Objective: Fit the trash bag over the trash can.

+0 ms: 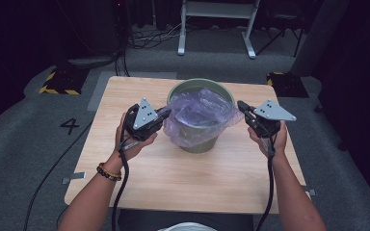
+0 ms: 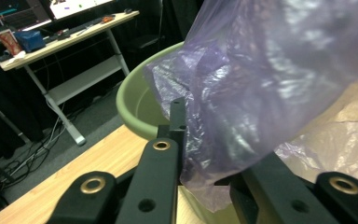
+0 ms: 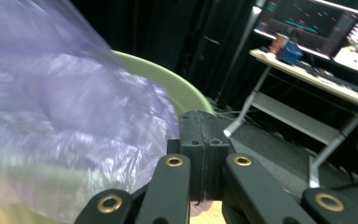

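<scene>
Between the closed jaws of the left gripper (image 1: pixel 165 113) sits a pinch of the purple bag (image 1: pixel 200 114); the right gripper (image 1: pixel 241 107), jaws pressed together, holds the opposite edge. Those 2 grips stretch the bag's mouth over the green bucket (image 1: pixel 201 140) on the table (image 1: pixel 173 173), probably to line it.

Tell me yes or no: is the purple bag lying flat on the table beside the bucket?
No, the purple bag sits in the green bucket, its plastic draped over the rim, with both grippers at its edges.
</scene>
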`<state>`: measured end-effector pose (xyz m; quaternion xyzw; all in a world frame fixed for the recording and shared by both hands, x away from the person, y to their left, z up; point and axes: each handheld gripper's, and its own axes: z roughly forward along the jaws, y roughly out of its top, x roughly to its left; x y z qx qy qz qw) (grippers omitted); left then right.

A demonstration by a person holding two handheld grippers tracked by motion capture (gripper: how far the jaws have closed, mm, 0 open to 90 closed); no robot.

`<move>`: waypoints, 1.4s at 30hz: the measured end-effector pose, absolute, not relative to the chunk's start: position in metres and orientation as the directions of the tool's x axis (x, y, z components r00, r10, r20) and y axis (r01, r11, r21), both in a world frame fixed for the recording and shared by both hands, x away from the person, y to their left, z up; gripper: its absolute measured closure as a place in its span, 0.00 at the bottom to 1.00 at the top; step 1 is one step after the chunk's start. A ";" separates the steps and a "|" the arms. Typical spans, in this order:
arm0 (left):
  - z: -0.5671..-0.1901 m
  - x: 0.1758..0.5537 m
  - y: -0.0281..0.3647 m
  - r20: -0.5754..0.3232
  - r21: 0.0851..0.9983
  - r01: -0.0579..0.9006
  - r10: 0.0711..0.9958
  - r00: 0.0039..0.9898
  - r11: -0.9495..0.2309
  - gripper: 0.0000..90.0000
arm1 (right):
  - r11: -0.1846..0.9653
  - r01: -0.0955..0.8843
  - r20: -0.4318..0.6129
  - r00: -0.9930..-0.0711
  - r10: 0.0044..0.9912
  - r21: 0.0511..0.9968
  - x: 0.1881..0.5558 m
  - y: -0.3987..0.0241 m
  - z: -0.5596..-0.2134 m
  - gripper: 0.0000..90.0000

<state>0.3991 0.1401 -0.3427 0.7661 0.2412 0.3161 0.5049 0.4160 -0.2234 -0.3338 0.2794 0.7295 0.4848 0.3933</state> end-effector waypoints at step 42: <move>-0.371 0.395 0.160 0.192 0.932 0.086 0.679 0.709 -0.353 0.83 | 0.366 0.178 -0.189 -0.611 0.769 0.913 0.418 -0.239 -0.347 1.00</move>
